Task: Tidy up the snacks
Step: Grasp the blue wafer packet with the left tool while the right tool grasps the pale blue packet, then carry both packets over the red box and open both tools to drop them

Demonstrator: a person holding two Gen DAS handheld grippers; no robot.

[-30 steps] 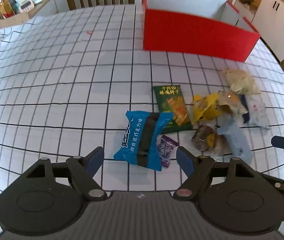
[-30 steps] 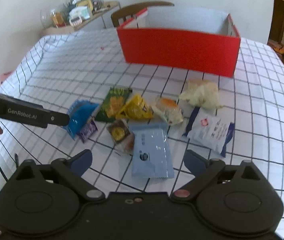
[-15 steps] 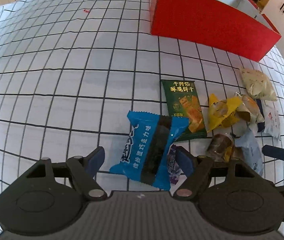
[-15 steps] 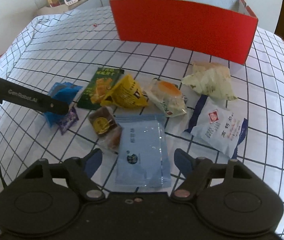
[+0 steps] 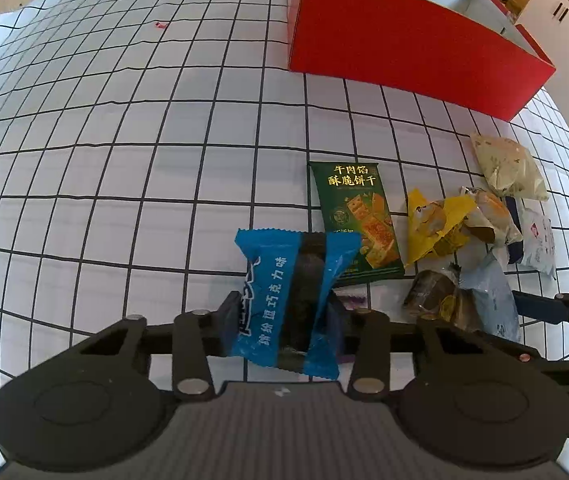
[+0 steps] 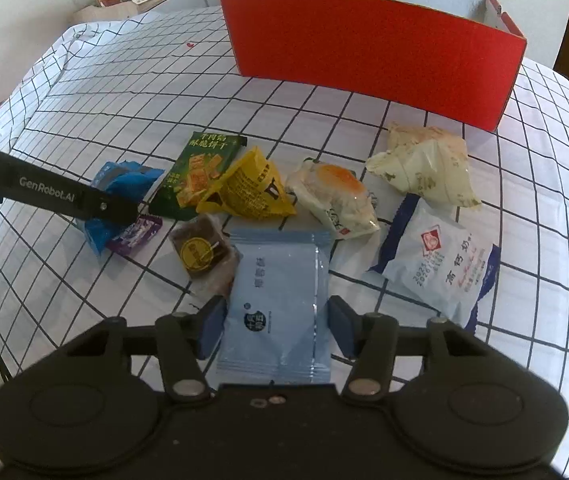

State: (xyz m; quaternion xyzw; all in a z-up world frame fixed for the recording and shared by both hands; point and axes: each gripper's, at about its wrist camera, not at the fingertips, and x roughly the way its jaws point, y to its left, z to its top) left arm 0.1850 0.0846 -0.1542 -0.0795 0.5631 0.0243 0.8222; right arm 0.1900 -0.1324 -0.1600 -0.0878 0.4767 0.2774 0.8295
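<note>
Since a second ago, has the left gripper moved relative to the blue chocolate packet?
Yes. The left gripper came forward and down over the blue chocolate packet; its closing jaws now flank it.

I see the snack packets [image 6: 252, 188] clustered on the counter [image 6: 124, 92] in front of the open box [image 6: 372, 40]. My left tool [image 5: 284, 320] straddles the leftmost packet [image 5: 288, 292]; my right tool [image 6: 276, 326] straddles the nearest one [image 6: 280, 300].
</note>
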